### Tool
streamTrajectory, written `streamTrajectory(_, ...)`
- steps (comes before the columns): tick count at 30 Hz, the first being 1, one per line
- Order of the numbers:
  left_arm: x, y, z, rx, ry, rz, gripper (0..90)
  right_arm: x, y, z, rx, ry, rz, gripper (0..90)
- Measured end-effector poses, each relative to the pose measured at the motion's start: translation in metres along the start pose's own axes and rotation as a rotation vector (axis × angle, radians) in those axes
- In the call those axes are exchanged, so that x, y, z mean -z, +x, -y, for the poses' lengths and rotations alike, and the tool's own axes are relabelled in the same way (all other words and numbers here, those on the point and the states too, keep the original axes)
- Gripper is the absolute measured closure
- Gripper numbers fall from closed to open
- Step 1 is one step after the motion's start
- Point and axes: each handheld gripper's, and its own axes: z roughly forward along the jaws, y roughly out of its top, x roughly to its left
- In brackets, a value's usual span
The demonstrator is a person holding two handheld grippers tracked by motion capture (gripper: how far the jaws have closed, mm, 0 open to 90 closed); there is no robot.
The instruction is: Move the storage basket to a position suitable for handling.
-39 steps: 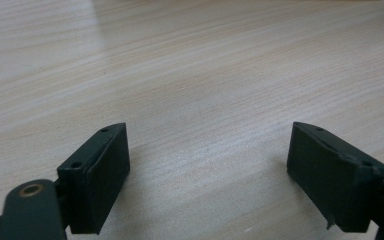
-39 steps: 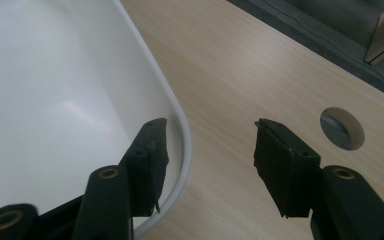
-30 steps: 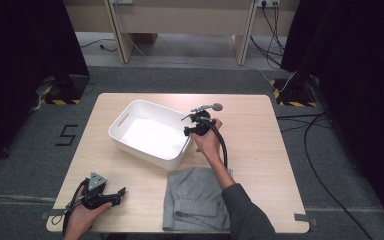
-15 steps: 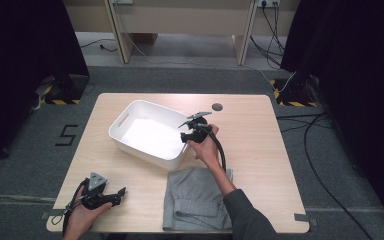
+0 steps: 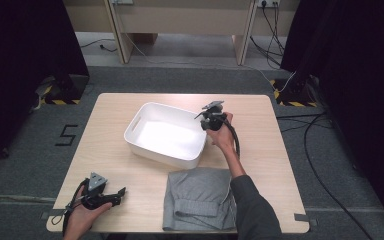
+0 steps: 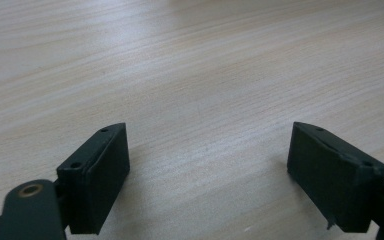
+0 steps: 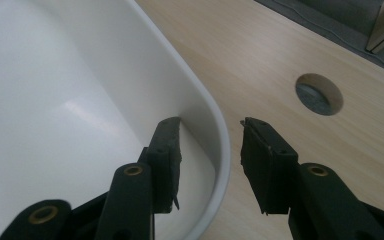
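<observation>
Pale wood runs under everything: at the near left corner of the worktop (image 5: 110, 125) the left gripper (image 5: 114, 196) rests low in the person's hand, jaws spread wide with nothing between them. Further right, towards the middle, sits the white tub (image 5: 165, 134) — empty, likely thin hard plastic, so probably light, stiff and a little slippery on its glossy walls; the rim looks the best place to take hold, either at a corner or by the cut-out handle in its left end wall. Its long axis lies skewed, from the far left down towards the near right. The right gripper (image 7: 211, 165) straddles the tub's far right corner, one jaw inside the wall and one outside, partly open and not yet pinching. Just in front of the tub lies a folded grey garment (image 5: 200, 197), soft and limp.
</observation>
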Motion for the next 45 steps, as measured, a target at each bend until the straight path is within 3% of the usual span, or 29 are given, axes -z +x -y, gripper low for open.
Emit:
streamTrajectory(1, 0.0, 0.0, 0.0, 0.0, 0.0, 0.0, 16.5, 0.001, -0.007, 0.001, -0.006, 0.003, 0.022, 59.1)
streamTrajectory(2, 0.0, 0.0, 0.0, 0.0, 0.0, 0.0, 16.5, 0.004, -0.018, 0.002, -0.027, 0.004, 0.053, 52.8)
streamTrajectory(4, 0.0, 0.0, 0.0, 0.0, 0.0, 0.0, 16.5, 0.006, -0.021, 0.003, -0.033, 0.0, 0.058, 50.5)
streamTrajectory(6, 0.0, 0.0, 0.0, 0.0, 0.0, 0.0, 16.5, 0.022, -0.029, 0.004, -0.135, -0.033, 0.029, 43.7)
streamTrajectory(7, 0.0, 0.0, 0.0, 0.0, 0.0, 0.0, 16.4, 0.022, -0.029, 0.004, -0.135, -0.033, 0.029, 43.7)
streamTrajectory(12, 0.0, 0.0, 0.0, 0.0, 0.0, 0.0, 16.4, 0.057, -0.005, 0.015, -0.205, -0.052, 0.018, 32.4)
streamTrajectory(13, 0.0, 0.0, 0.0, 0.0, 0.0, 0.0, 16.4, 0.066, 0.007, 0.024, -0.225, -0.055, -0.019, 31.1)
streamTrajectory(17, 0.0, 0.0, 0.0, 0.0, 0.0, 0.0, 16.4, 0.067, 0.018, 0.034, -0.214, -0.032, -0.033, 31.7)
streamTrajectory(19, 0.0, 0.0, 0.0, 0.0, 0.0, 0.0, 16.4, 0.061, 0.027, 0.046, -0.183, -0.001, -0.102, 36.8)
streamTrajectory(21, 0.0, 0.0, 0.0, 0.0, -0.001, 0.0, 16.4, 0.059, 0.029, 0.048, -0.175, 0.007, -0.116, 38.7)
streamTrajectory(22, 0.0, 0.0, 0.0, 0.001, -0.001, 0.0, 16.4, 0.056, 0.032, 0.051, -0.149, 0.014, -0.126, 43.9)
streamTrajectory(25, 0.0, 0.0, 0.0, 0.0, -0.001, 0.0, 16.4, 0.052, 0.035, 0.052, -0.156, 0.011, -0.134, 44.1)
streamTrajectory(31, 0.0, 0.0, 0.0, 0.0, 0.0, 0.0, 16.4, 0.044, 0.021, 0.046, -0.13, 0.02, -0.109, 59.1)
streamTrajectory(32, 0.0, 0.0, 0.0, 0.0, 0.0, 0.0, 16.4, 0.041, 0.012, 0.045, -0.145, 0.002, -0.118, 62.5)
streamTrajectory(36, 0.0, 0.0, 0.0, 0.0, 0.0, 0.0, 16.4, 0.034, 0.001, 0.044, -0.223, -0.038, -0.152, 63.3)
streamTrajectory(38, 0.0, 0.0, 0.0, 0.0, 0.0, 0.0, 16.3, 0.033, -0.002, 0.045, -0.24, -0.051, -0.158, 64.1)
streamTrajectory(40, 0.0, 0.0, 0.0, 0.0, 0.0, 0.0, 16.4, 0.033, -0.002, 0.045, -0.236, -0.053, -0.154, 64.5)
streamTrajectory(44, 0.0, 0.0, 0.0, 0.0, -0.001, 0.0, 16.4, 0.039, -0.005, 0.047, -0.166, -0.046, -0.068, 65.2)
streamTrajectory(45, 0.0, 0.0, 0.0, 0.0, 0.0, 0.0, 16.4, 0.04, -0.007, 0.048, -0.171, -0.045, -0.066, 65.0)
